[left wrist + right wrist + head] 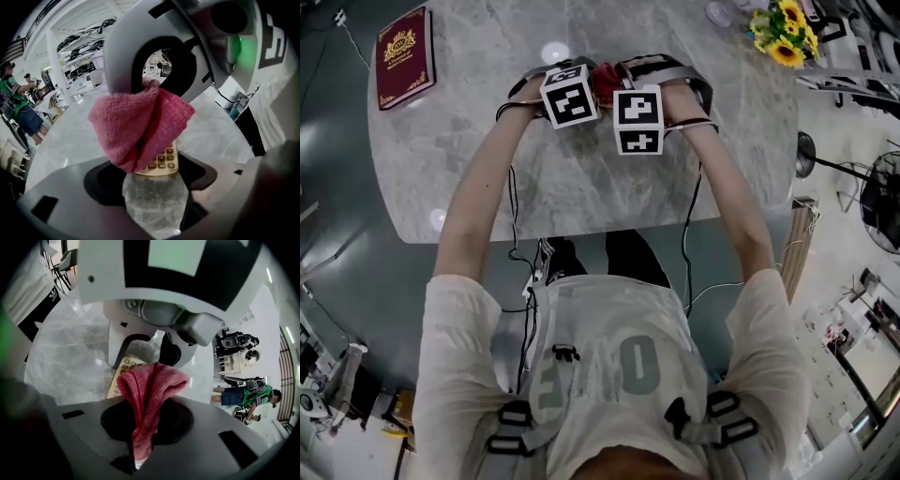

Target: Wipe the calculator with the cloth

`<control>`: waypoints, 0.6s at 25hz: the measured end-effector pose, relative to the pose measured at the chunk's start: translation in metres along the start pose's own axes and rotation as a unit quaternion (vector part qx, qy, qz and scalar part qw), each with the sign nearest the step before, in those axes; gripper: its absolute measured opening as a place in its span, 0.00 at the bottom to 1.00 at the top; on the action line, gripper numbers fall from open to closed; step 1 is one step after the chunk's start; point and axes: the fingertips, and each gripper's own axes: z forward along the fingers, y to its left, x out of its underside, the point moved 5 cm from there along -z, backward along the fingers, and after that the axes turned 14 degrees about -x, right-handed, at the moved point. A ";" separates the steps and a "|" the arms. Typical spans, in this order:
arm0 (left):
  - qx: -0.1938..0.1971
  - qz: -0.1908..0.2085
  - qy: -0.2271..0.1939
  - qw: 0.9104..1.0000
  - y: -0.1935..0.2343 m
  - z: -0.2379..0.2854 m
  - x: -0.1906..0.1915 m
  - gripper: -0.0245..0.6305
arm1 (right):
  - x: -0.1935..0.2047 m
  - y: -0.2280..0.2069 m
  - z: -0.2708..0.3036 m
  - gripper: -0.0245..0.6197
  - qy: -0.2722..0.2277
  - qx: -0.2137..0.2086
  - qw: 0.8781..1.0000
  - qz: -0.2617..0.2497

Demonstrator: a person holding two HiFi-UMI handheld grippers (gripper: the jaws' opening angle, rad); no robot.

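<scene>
A cream calculator [164, 161] with brown keys lies on the grey marble table [581, 187]. My left gripper [159, 174] stands over its near end, jaws wide and closed on its sides. A pink-red cloth [140, 126] drapes over the rest of the calculator and hides most of the keys. My right gripper [140, 441] is shut on the cloth [150, 390], which bunches up out of its jaws. In the right gripper view a strip of the calculator [123, 371] shows beside the left gripper's white jaw. In the head view the marker cubes hide both grippers' jaws, and a bit of cloth [607, 84] shows between them.
A dark red book [405, 56] lies at the table's far left. Sunflowers [786, 33] and a glass object [722, 11] stand at the far right. The table's near edge runs just in front of the person's legs. A fan on a stand [881, 202] is off to the right.
</scene>
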 end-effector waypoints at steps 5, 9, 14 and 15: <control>0.000 -0.001 -0.003 1.000 0.000 0.000 0.000 0.58 | -0.006 -0.004 0.014 0.12 0.017 -0.008 1.000 -0.024; 0.000 -0.001 -0.005 1.000 0.000 0.000 0.002 0.58 | -0.010 -0.009 0.020 0.12 0.016 -0.006 1.000 -0.017; 0.001 -0.002 -0.006 1.000 0.000 0.000 0.001 0.58 | -0.011 -0.010 0.022 0.12 0.013 -0.007 1.000 -0.014; 0.000 -0.001 -0.007 1.000 0.001 0.000 0.001 0.58 | -0.011 -0.010 0.022 0.12 0.012 -0.007 1.000 -0.014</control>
